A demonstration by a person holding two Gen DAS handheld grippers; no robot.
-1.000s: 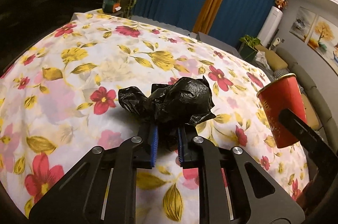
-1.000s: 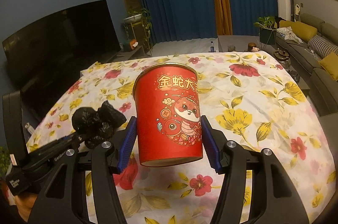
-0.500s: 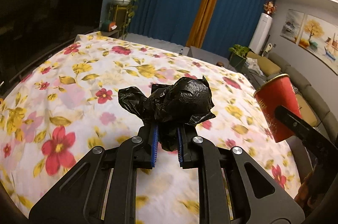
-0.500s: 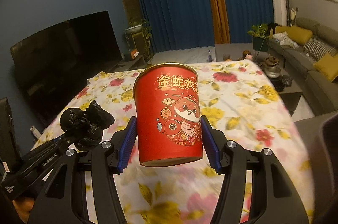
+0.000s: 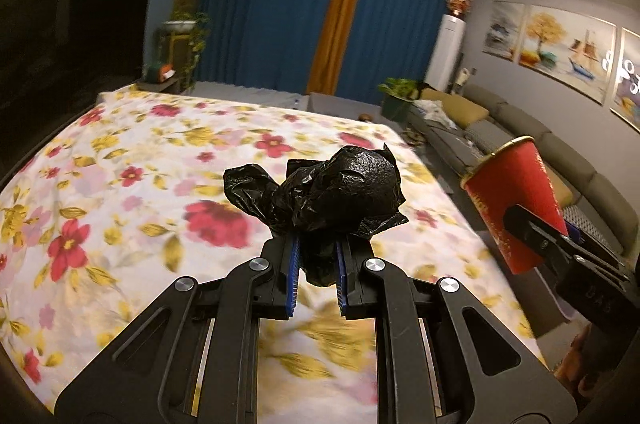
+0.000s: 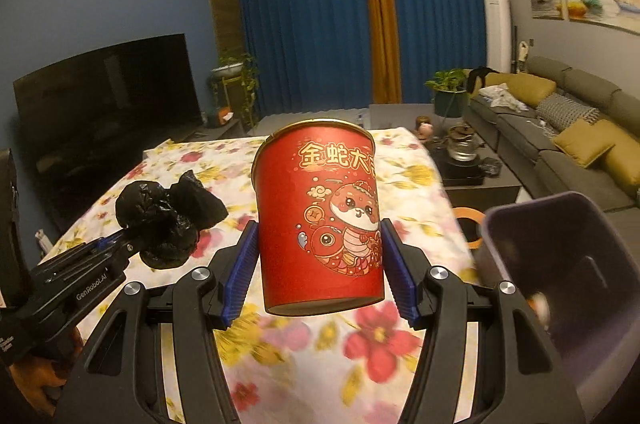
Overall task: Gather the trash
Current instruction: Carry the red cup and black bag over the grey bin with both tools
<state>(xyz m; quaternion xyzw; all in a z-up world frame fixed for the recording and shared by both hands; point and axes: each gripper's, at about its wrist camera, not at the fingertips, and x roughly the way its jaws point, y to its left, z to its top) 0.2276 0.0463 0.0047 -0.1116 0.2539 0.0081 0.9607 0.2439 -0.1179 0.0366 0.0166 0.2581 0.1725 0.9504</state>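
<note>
bag (image 5: 340, 192) above the floral table (image 5: 120, 192), cup (image 6: 320, 220) to its right, bin (image 6: 568, 264) right of the cup

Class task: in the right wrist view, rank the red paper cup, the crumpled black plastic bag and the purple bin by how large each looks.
1. Purple bin, cropped by the frame.
2. Red paper cup; nearness to the camera enlarges both, so their order is unsure.
3. Crumpled black plastic bag, clearly smallest.

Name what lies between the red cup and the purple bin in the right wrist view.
Only the hand-held gripper's right finger and floral cloth lie between the red cup and purple bin, per the right wrist view.
</note>
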